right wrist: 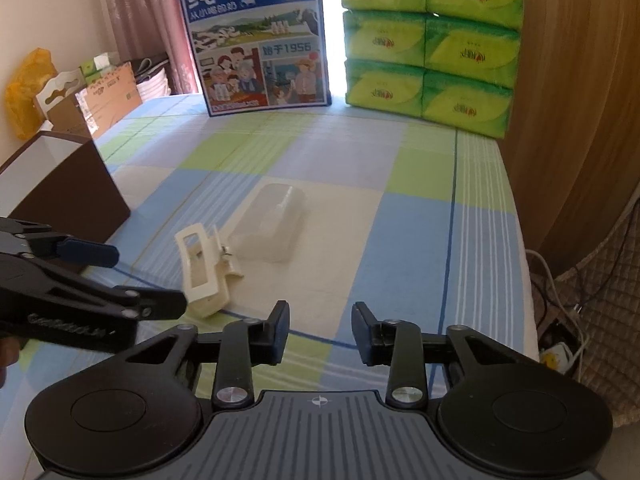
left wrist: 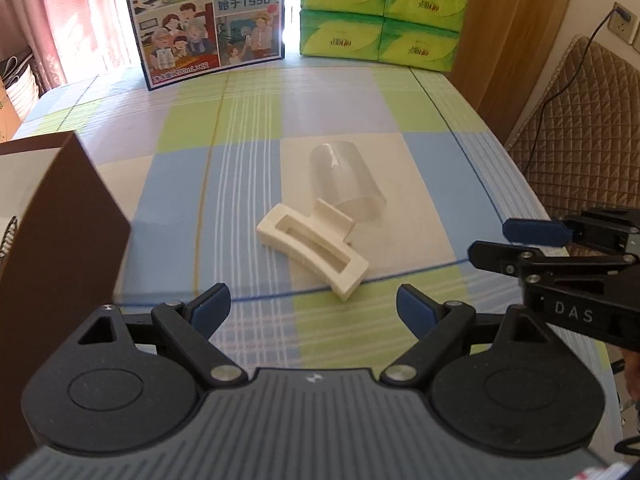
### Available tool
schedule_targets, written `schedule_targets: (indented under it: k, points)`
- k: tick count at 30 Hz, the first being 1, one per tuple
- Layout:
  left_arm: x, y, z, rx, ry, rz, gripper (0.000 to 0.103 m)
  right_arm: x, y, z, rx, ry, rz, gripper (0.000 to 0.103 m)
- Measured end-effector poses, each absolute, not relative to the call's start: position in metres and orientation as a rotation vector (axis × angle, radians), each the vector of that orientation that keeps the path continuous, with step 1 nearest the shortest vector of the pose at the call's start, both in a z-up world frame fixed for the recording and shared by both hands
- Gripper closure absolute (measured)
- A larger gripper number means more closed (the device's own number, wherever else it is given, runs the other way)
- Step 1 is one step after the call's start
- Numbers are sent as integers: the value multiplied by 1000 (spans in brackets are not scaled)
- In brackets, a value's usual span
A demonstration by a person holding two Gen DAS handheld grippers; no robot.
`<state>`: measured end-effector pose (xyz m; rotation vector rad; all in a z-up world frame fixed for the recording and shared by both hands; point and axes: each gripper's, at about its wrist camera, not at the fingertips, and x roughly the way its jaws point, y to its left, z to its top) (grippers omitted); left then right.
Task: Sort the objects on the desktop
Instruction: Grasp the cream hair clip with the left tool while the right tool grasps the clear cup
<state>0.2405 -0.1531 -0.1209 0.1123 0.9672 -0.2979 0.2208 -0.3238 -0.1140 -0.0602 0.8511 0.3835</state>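
Note:
A cream hair claw clip [left wrist: 312,250] [right wrist: 206,276] lies on the checked tablecloth [left wrist: 420,208]. Just behind it, touching it, a translucent plastic cup [left wrist: 346,178] [right wrist: 270,224] lies on its side. My left gripper [left wrist: 314,312] is open, close in front of the clip, with nothing between its blue pads. It enters the right wrist view from the left [right wrist: 148,280], its tip beside the clip. My right gripper [right wrist: 320,332] has its jaws narrowly apart over bare cloth, right of the clip, and holds nothing. It also shows at the right edge of the left wrist view [left wrist: 490,239].
A brown open box [left wrist: 60,240] [right wrist: 68,192] stands at the left. A blue milk carton box [right wrist: 256,36] and stacked green tissue packs [right wrist: 428,48] line the far edge. A quilted chair [left wrist: 580,140] and cables [right wrist: 560,300] lie beyond the right edge.

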Motion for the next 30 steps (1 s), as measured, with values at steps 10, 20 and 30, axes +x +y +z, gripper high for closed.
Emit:
schedule_targets:
  k: [10, 20, 30]
  points:
    - [282, -169, -153, 115, 999, -269, 25, 239, -326, -125, -19, 885, 356, 70]
    - [297, -152, -164, 128, 994, -237, 73, 258, -306, -125, 70, 855, 380, 48]
    - [322, -117, -161, 118, 982, -213, 74, 295, -250, -137, -4, 835, 389, 48]
